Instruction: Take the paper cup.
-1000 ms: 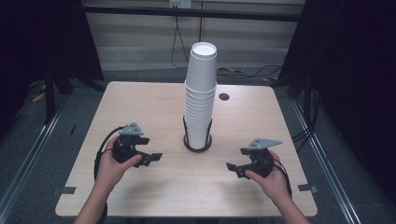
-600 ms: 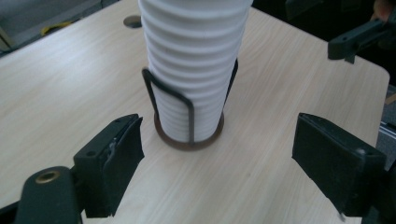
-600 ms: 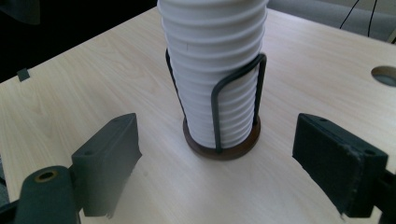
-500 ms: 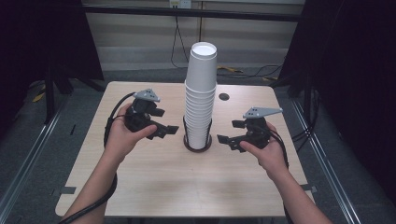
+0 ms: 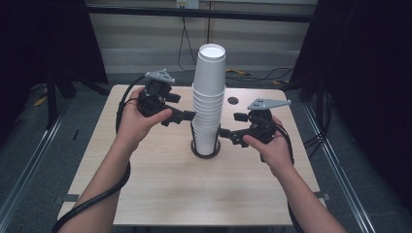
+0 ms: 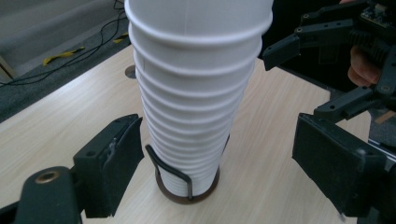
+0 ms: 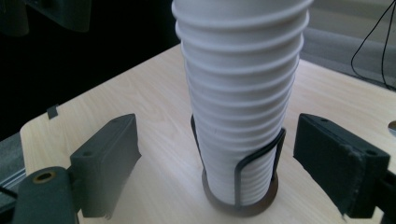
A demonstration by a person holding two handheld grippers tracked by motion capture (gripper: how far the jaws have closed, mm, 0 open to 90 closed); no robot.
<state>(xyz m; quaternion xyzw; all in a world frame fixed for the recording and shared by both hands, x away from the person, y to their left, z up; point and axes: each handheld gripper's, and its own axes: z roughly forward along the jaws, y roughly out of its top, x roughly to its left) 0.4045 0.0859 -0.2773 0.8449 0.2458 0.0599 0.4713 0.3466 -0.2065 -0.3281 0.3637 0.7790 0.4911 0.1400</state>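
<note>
At the centre of the high view, on the pale table (image 5: 145, 194), a tall stack of white paper cups (image 5: 209, 104) stands upside down in a round holder (image 5: 204, 150), whose dark wire uprights hug the lowest cups and likely keep the column from toppling. The left gripper (image 5: 187, 115) comes in from the left of the frame, raised off the table, with its tips just beside the stack about halfway up; the right gripper (image 5: 226, 134) comes from the right, lower, near the bottom third. Both are spread wide and hold nothing. In the left gripper view the stack (image 6: 196, 88) rises between the two black jaws, which stand well apart from it on either side, and the right gripper (image 6: 336, 60) shows in the upper right, beyond the cups. The right gripper view has the same framing: the cups (image 7: 240, 93) sit centred between open jaws, with the holder (image 7: 240, 198) at the bottom middle and its wire loops wrapping the base. The staggered heights suggest a division of work: the lower gripper looks set to steady the stack or holder, while the higher one is placed to close on a cup and lift it away. Neither jaw touches paper yet. A small dark hole (image 5: 233, 101) in the tabletop lies just right of the stack.
</note>
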